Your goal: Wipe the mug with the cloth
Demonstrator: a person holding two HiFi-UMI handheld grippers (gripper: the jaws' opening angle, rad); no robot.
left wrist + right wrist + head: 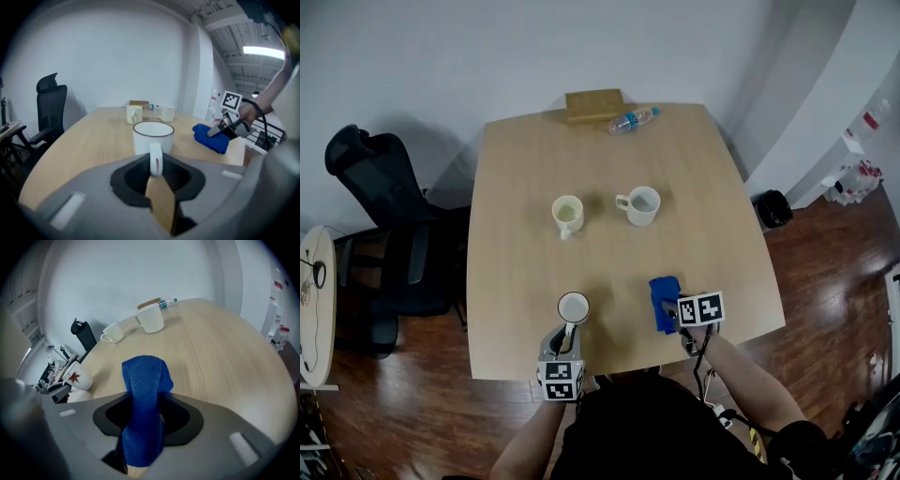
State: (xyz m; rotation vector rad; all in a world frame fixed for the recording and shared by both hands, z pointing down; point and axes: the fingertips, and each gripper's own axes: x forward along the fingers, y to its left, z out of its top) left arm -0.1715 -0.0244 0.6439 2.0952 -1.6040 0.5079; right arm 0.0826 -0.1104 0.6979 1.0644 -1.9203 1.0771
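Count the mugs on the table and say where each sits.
3. One mug at the near edge, its handle in the left hand-held gripper; a cream mug mid-table, left; a white mug right of it. None appears hidden.

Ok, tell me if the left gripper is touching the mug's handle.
Touching. The left gripper view shows the left gripper with its fingers closed on the handle of the near mug, with no gap visible.
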